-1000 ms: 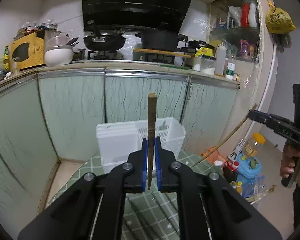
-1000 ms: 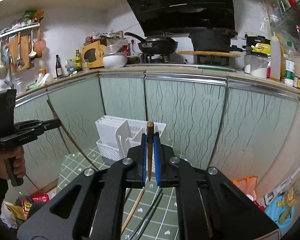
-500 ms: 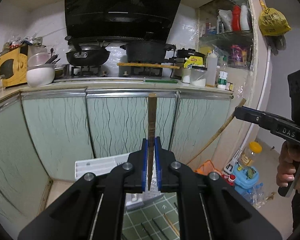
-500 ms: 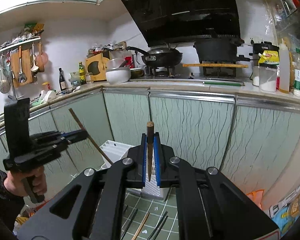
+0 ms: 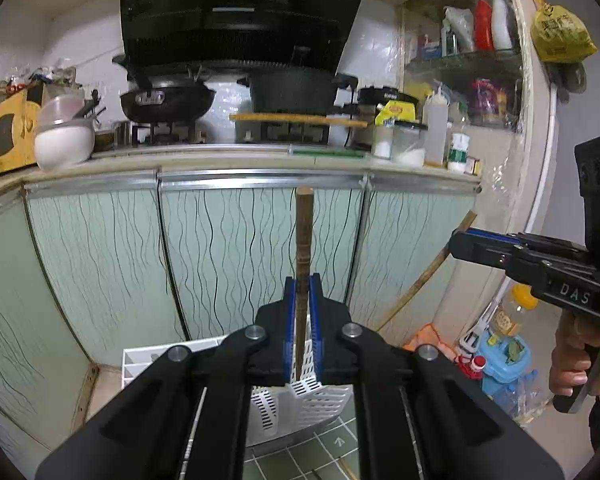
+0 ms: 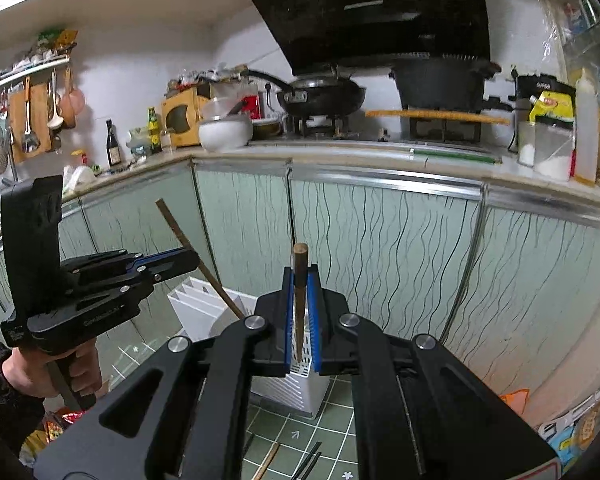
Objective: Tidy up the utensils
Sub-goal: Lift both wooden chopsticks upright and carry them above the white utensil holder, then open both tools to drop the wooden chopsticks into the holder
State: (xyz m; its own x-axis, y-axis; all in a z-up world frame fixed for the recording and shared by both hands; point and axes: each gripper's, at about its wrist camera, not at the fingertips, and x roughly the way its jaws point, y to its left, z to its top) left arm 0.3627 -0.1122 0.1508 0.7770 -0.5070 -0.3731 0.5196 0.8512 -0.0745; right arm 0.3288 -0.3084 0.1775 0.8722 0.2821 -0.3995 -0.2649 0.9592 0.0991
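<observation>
presumably so each stick can drop end-first into the white utensil caddy (image 5: 300, 396) on the green-tiled desk (image 6: 340, 412), both tools are raised level over it. left tool (image 5: 301, 312) is clamped on a chopstick (image 5: 303, 232); right tool (image 6: 301, 312) clamps a darker chopstick (image 6: 300, 264).

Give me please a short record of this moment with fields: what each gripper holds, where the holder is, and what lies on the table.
left gripper: shut on a wooden chopstick, which stands upright between the fingers
right gripper: shut on a darker chopstick, also upright
utensil holder: white plastic, on the green checked tablecloth, below and ahead of both grippers
loose utensils: several chopsticks lie flat on the cloth, near the holder
holder contents: cannot tell, the grippers hide most of it
</observation>
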